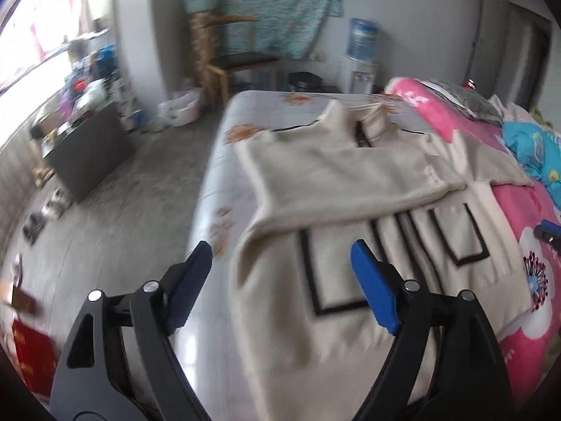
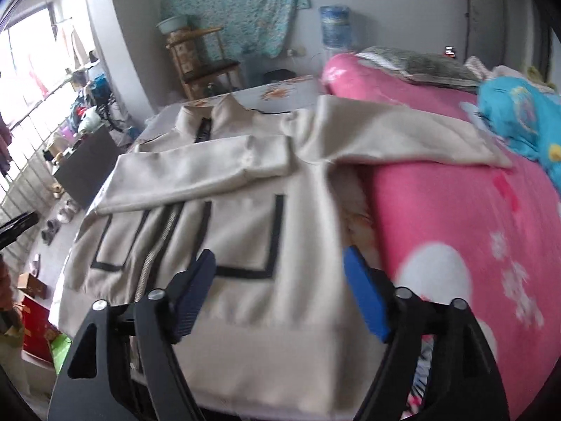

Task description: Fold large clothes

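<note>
Right wrist view: both grippers, right gripper [image 2: 280, 273] and left gripper [image 1: 280, 266], hang released above the cream zip-front jacket with black trim [image 2: 245, 245], whose folded sleeve [image 2: 196, 179] may slip loose if the hem is tugged.

From the left wrist we look forward between the blue pads of the left gripper [image 1: 282, 282], close above the bed's near left edge, facing up the bed [image 1: 245, 112] toward the far wall. From the right wrist we look between the right gripper [image 2: 278, 291] pads, just over the hem. Both views share the cream jacket [image 1: 350, 175] [image 2: 245, 175], pink quilt [image 1: 526, 298] [image 2: 455, 193], chair [image 1: 242, 59] [image 2: 207, 66] and water dispenser [image 1: 361, 52] [image 2: 335, 28]
</note>
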Available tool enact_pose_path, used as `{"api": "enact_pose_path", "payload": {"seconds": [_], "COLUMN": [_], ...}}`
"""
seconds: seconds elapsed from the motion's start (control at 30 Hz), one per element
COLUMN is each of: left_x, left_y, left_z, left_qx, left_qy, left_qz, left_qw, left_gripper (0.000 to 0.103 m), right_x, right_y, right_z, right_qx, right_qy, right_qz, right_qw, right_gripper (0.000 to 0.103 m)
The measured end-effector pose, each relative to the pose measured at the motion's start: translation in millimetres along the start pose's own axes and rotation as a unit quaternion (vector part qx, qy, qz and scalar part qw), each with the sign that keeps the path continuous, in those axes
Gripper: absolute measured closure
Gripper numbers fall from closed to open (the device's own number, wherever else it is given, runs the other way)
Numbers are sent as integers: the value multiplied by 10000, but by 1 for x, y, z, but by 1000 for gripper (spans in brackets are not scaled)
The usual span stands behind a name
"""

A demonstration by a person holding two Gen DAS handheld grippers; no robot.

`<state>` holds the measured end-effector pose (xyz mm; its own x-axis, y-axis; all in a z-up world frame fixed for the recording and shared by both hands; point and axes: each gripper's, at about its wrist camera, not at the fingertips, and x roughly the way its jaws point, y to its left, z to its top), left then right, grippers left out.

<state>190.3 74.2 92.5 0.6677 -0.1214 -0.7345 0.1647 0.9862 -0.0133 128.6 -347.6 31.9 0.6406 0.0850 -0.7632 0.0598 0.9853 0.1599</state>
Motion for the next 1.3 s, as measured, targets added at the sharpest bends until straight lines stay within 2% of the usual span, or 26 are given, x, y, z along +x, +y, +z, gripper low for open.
{"api": "enact_pose_path", "payload": {"seconds": [0.03,0.13,0.3,0.4,0.53,0.57,0.67,0.87,1.03,1.17,1.3], "left_x": [19,65,145,177,205,206,210,214,213,213,213], "left_y": [-14,-47,-87,-98,-105,-105,-103,-90,-90,-91,-92], "left_z": [12,27,34,34,28,28,27,27,24,25,25], "left_qx": [124,403,687,687,706,643,623,223,245,187,164], "left_qy": [70,347,783,801,936,792,740,859,751,791,782], "left_qz": [-87,-116,110,164,249,287,300,27,43,84,107], "left_qw": [9999,9985,9945,9943,9928,9944,9949,9960,9969,9967,9967], "left_gripper": [20,19,19,19,17,13,8,6,6,6,6], "right_x": [11,52,108,128,134,137,138,139,135,111,77], "right_y": [4,12,18,18,26,30,27,24,18,-12,-76], "right_z": [5,13,11,5,-1,-1,-2,-1,5,21,42], "right_qx": [-4,-78,-250,-390,-789,-942,-898,-882,-857,-250,722], "right_qy": [90,474,999,1154,1118,1159,1166,1194,1316,1076,618], "right_qz": [-1,-60,-368,-502,-585,-658,-618,-522,-223,-100,-118], "right_qw": [10000,9988,9940,9913,9889,9866,9872,9875,9873,9938,9954], "right_gripper": [20,20,20,19,7,6,6,6,6,6,6]}}
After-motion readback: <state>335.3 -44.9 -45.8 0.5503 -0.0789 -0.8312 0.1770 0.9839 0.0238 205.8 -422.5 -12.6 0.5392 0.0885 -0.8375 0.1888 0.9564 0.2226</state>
